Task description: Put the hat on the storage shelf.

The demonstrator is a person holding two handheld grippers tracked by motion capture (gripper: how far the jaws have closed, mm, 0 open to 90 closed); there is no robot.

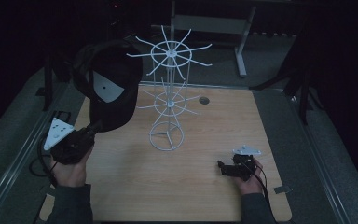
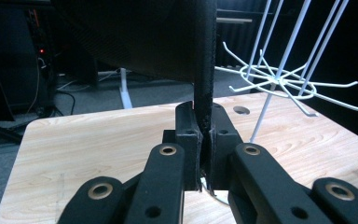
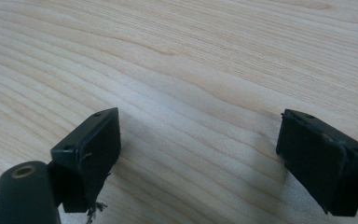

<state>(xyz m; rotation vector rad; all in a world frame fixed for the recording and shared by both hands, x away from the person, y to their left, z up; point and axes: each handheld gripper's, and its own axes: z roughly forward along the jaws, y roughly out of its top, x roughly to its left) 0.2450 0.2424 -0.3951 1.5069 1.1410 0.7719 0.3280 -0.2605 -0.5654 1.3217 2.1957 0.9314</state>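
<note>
- Dark room, light wood bench with grey floor around it; a table frame stands farther back in the dark.
- Right gripper at near right of bench, low over bare wood, held in person's right hand. Jaws spread wide, nothing between them; right gripper view has just wood grain past the pads.
- Left gripper at near left edge, in left hand, grey three-cornered plate on top. Jaws pinching the black cap by the edge of its brim; left gripper view has the brim edge clamped upright between both pads.
- Cap is lifted off the bench, above and behind the left gripper, underside facing the camera with a white lining patch showing, just left of the rack.
- White wire rack stands mid-bench, round base, two tiers of spoke hooks, all bare. Cap near the top tier, contact can't tell.
- Small round hole in bench behind rack.
</note>
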